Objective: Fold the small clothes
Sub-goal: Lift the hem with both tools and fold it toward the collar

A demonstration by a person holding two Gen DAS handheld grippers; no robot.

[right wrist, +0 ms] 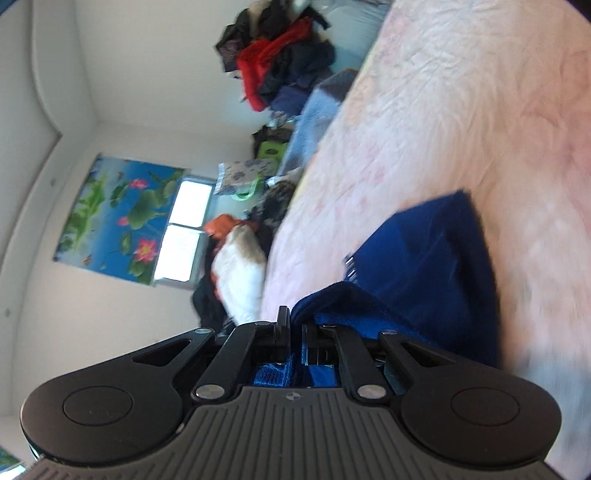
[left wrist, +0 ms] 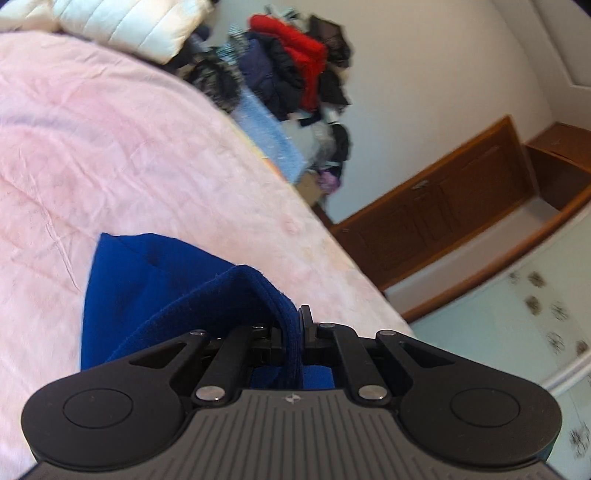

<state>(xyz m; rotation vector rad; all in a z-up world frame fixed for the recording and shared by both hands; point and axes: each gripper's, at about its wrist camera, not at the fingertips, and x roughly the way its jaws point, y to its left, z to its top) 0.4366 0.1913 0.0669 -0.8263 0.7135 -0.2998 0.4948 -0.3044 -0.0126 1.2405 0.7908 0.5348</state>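
Note:
A small royal-blue garment [left wrist: 155, 280] lies partly on a pink bedspread [left wrist: 110, 147]. My left gripper [left wrist: 291, 328] is shut on a thick folded edge of it, held up above the bed. In the right wrist view the same blue garment [right wrist: 424, 258] hangs down to the pink bedspread [right wrist: 443, 110]. My right gripper [right wrist: 293, 325] is shut on another edge of it. Both views are tilted and blurred.
A heap of red, navy and black clothes [left wrist: 291, 74] is piled by the bed's far edge, also in the right wrist view [right wrist: 280, 59]. A white quilted pillow [left wrist: 140, 26] lies at the bed's head. A brown wooden cabinet [left wrist: 443, 214] stands by the wall. A lotus poster [right wrist: 118, 214] hangs beside a window [right wrist: 184, 229].

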